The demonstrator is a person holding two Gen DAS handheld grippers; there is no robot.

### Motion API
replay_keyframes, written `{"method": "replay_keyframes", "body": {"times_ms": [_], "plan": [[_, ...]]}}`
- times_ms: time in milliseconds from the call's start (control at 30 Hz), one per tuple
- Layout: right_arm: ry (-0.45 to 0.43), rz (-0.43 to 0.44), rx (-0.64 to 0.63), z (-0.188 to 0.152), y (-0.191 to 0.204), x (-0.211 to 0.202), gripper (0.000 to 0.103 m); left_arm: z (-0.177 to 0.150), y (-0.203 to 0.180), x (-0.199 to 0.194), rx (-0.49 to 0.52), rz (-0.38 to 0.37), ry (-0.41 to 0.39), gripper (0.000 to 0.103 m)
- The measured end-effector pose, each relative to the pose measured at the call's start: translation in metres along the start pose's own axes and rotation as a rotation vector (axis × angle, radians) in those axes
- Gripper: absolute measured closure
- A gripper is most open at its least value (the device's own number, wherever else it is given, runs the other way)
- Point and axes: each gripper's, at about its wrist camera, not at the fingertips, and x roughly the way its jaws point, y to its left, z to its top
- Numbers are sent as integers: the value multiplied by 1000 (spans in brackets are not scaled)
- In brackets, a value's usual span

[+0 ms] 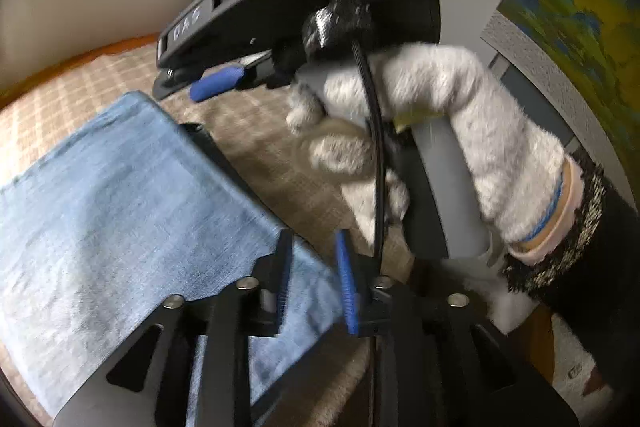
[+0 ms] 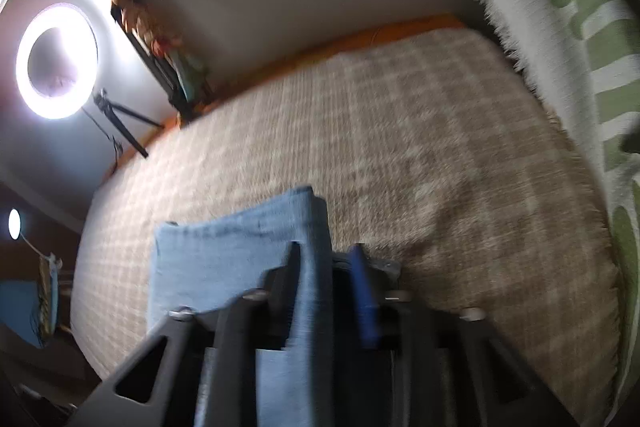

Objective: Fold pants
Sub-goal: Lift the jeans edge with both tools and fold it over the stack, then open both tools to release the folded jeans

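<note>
Pants (image 1: pixel 120 195) of blue denim, lying on the checked bed (image 2: pixel 400 147), looking folded over at least once, so likely somewhere in the middle of the folding. Left tongs (image 1: pixel 314 281) open only a little, with the near corner of the cloth filling the gap between the two sides, so seeming to pinch it. Right tongs (image 2: pixel 328 267) also open only a little, with a strip of denim running up between the sides; a thin dark gap beside the blue pad, and much blur, so cannot tell if squeezing or just sitting around it. Right hand (image 1: pixel 440 99) in a fuzzy white glove, wrapped around the handle. Next, probably: grip both corners tight, lift them together, carry them across to the far edge, lay them down even, then let go and pat flat.
</note>
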Motion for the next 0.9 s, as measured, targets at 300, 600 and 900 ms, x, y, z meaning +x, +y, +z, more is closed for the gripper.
{"method": "replay_keyframes", "body": {"times_ms": [300,600,900], "plan": [[-101,-27,11,-6,8,-72,59,-12,-10,-50,30,24,-60,57],[-164,-36,-36,-42,39,-122,37,-42,13,-136,15,183,-128,50],[-170,-58,-82,-70,60,-123,17,-58,62,-194,-67,348,-160,30]]}}
